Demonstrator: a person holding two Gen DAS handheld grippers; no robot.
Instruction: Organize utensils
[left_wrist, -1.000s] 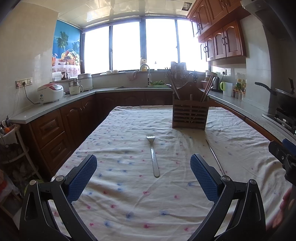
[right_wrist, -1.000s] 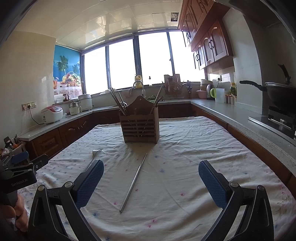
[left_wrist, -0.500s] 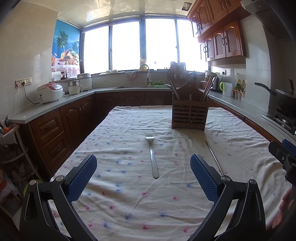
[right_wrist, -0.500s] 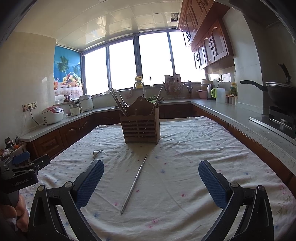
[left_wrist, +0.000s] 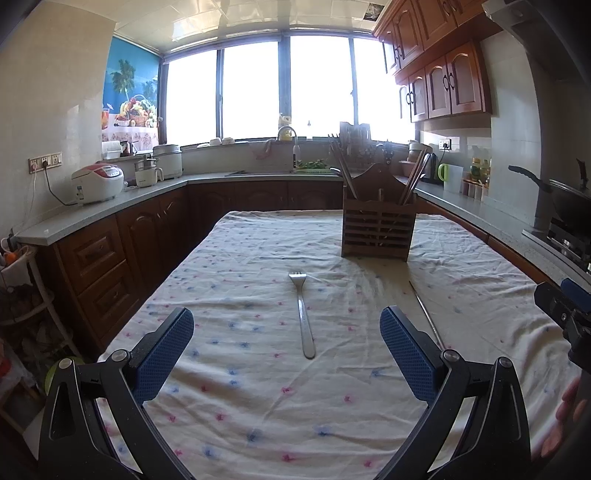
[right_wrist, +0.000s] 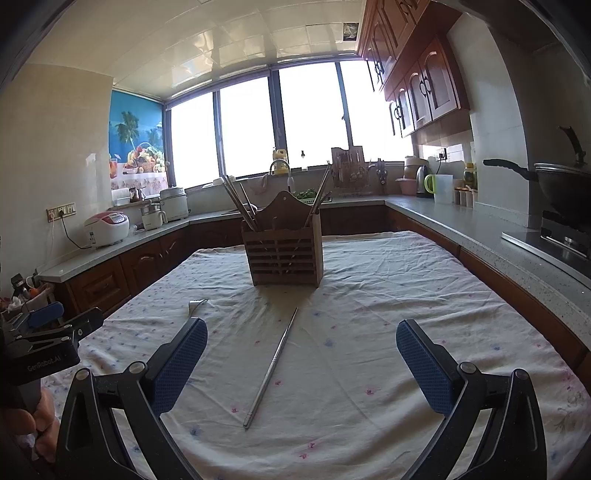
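A: Why do both hover empty?
B: Lining up, I'd judge; left hand-held gripper (left_wrist: 286, 345) spread, fork (left_wrist: 303, 314) at twelve o'clock; right hand-held gripper (right_wrist: 301, 356) spread toward chopstick (right_wrist: 271, 367); holder (right_wrist: 284, 254) beyond on the counter (right_wrist: 406, 295).

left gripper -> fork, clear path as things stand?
Probably yes. The left gripper has its jaws open with the fork lying flat on the tablecloth straight ahead between them, nothing in between. The holder stands well beyond.
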